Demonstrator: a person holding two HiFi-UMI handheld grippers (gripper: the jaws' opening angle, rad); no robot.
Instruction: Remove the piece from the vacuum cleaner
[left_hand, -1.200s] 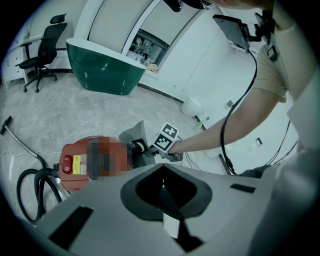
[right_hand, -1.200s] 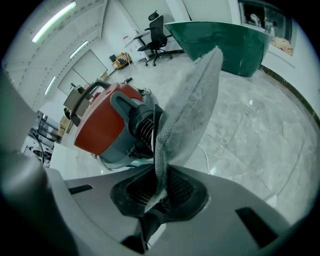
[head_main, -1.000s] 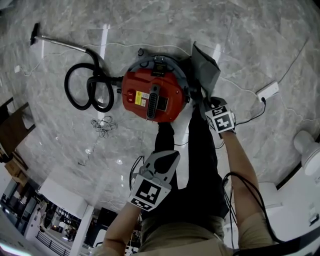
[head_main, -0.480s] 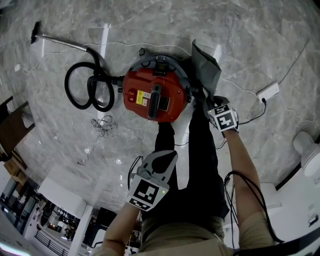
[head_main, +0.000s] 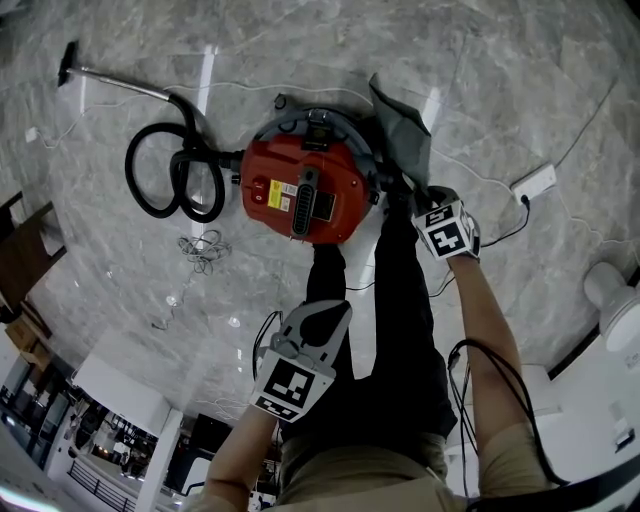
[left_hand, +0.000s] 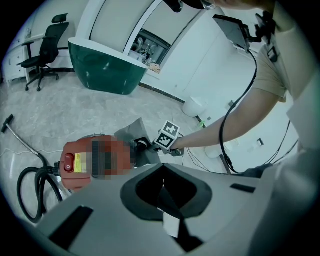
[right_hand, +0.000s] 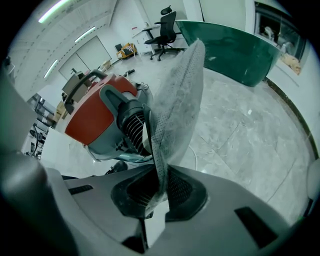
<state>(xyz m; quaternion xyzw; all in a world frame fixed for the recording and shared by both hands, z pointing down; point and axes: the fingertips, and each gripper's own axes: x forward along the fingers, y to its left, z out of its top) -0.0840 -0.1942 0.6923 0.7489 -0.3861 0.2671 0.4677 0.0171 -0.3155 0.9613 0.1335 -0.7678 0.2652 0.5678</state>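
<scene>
Not much has happened in the last second, but it's the right kind of not much. On the left the hose is coiled on the floor same as before, and the red vacuum hasn't budged apart from the view drifting a bit. The left hand-held gripper is still parked low in front of the person, jaws pressed together with nothing in them, so it's basically a spectator. The action is on the vacuum's right side. The grey bag is up against the rim there, and its top corner has tipped a little toward the red body. Its bottom end has been tugged outward. That's down to the right hand-held gripper, which has crept a touch further right, away from the machine. From its own view it's clearly still pinching the bag's lower edge, with the mesh fabric running straight down between the nearly closed jaws. Past it, the power strip sits well off to the right, out of the way. My read is that the pull is under way and the bag is starting to peel off. I honestly can't tell whether it's fully free of the vacuum or still caught on the ribbed bit near the motor, so I'd guess it needs more pulling away before this counts as removed.
</scene>
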